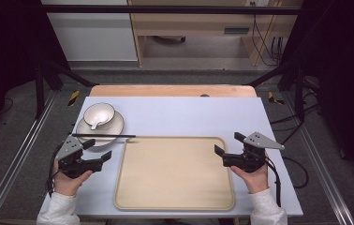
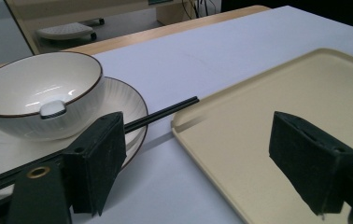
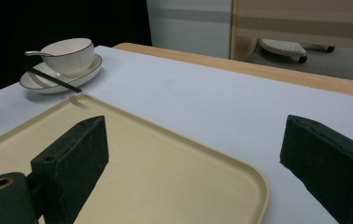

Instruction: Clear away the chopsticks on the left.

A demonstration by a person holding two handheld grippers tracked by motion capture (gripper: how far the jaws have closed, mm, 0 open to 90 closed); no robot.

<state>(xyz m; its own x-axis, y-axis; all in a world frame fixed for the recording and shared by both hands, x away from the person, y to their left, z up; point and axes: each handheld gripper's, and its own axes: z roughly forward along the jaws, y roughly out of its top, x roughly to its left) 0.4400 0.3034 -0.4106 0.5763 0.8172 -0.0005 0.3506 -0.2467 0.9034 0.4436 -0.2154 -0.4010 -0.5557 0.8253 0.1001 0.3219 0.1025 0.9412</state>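
Left tongs: released, empty, hovering just near of the plate at the counter's far left. Right tongs: released, empty, over the tray's right edge.

Chopsticks: black pair lying across the plate's near rim, tip reaching the tray's far left corner. Likely the first pick; best approached low with jaws straddling both sticks, clear of the rim.

Bowl: on the plate, holding a white spoon.

Tray: beige, nothing in it.

Chopsticks bar the plate; tray lies open.
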